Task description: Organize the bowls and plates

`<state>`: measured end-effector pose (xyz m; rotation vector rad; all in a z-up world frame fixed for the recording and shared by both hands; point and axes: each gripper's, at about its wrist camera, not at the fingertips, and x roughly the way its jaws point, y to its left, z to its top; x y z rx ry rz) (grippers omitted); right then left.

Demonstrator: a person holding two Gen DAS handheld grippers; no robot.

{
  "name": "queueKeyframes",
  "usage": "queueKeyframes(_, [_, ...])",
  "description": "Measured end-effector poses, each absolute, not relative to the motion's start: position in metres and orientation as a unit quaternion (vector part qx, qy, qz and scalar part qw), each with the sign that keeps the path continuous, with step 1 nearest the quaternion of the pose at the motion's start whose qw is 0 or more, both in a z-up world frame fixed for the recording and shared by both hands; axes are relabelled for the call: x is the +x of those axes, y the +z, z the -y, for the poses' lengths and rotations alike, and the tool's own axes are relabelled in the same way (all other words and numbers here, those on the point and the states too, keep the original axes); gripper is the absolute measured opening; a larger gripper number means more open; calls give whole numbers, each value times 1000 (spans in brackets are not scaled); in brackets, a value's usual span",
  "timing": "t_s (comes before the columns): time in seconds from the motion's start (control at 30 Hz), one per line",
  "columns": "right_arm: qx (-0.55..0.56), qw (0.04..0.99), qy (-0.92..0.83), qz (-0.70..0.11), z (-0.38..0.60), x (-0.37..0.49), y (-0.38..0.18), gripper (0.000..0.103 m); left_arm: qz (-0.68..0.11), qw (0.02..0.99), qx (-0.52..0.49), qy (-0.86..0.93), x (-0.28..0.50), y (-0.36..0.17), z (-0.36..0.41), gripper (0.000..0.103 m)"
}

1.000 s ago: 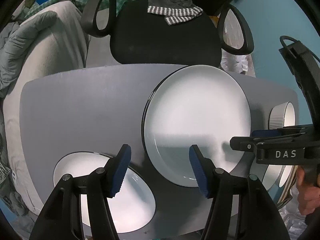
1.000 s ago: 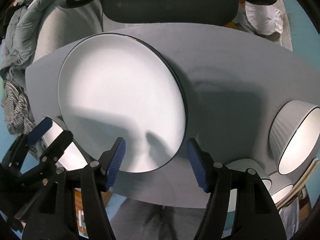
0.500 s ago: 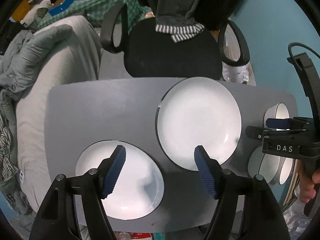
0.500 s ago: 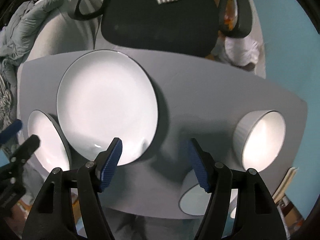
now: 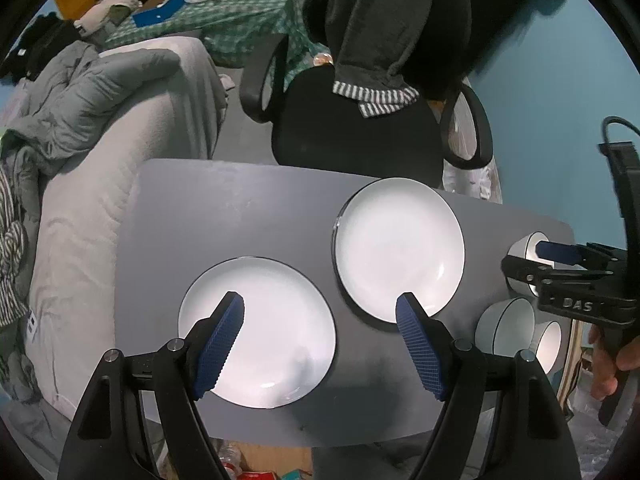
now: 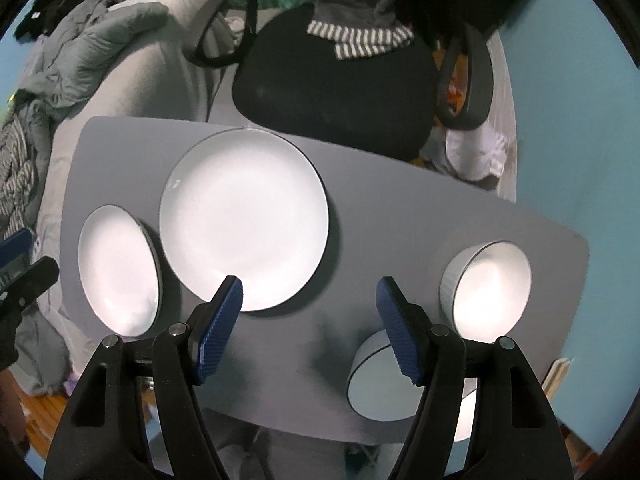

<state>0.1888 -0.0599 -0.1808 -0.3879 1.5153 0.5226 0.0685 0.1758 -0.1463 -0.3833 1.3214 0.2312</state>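
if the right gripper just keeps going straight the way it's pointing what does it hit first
Most likely bare grey table: the open, empty right gripper points down between the larger white plate and the near bowl. Depth is unclear.

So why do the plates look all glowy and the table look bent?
Left wrist view: strong light washes out the near plate and far plate, and the fisheye lens bows the table. Right wrist view: the bowl glows inside too, with dark rounded corners framing the picture.
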Motion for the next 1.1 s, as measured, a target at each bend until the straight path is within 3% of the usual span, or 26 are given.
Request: queueKeyframes(1.1, [-196,745,337,-541,18,108,-89,70,-530,810,-203,147,-47,-96,-202,80])
